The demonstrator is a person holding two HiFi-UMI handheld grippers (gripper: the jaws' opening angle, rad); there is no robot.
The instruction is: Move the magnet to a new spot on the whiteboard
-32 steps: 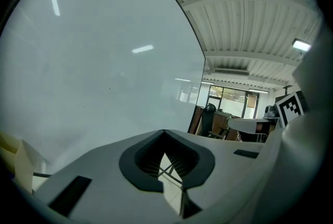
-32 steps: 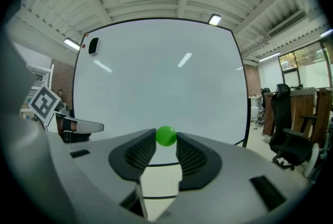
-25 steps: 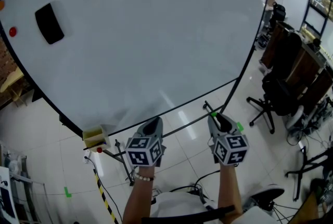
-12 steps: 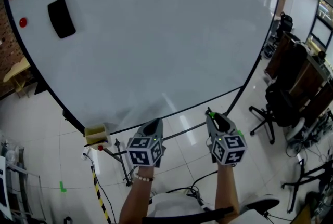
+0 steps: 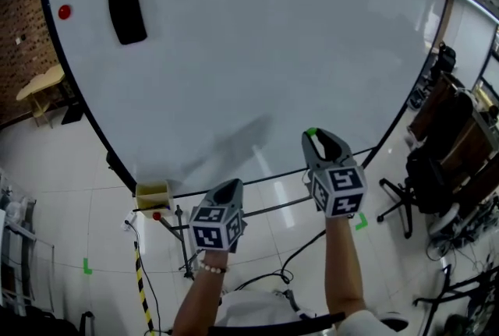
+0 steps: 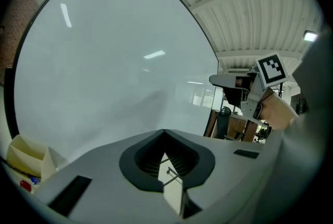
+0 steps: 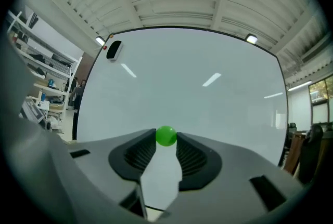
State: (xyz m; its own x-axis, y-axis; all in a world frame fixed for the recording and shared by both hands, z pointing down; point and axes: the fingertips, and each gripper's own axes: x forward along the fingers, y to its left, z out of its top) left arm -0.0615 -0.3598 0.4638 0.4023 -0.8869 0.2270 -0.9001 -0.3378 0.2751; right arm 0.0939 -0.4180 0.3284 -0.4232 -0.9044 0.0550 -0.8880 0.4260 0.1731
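Right gripper point(image 5: 316, 138): jaw tips pinch the green magnet point(image 7: 166, 135). I hold it in front of the whiteboard's point(image 5: 257, 54) lower edge, toward the right, clear of the surface. Left gripper point(image 6: 164, 133): jaws closed tip to tip with nothing between them, held below the whiteboard's lower edge. A black eraser point(image 5: 127, 12) and a red magnet point(image 5: 64, 12) sit near the whiteboard's upper left corner. A yellow box point(image 5: 153, 196) hangs at its lower left corner.

An eraser point(image 5: 127, 12) sits at the whiteboard's point(image 5: 257, 54) upper left, with a second magnet point(image 5: 64, 12) just left of it. Before the board's lower edge, the right hand-held gripper point(image 5: 316, 136) has the magnet point(image 5: 311, 132) between its jaw tips. The left hand-held gripper point(image 5: 227, 189) is lower, to its left.
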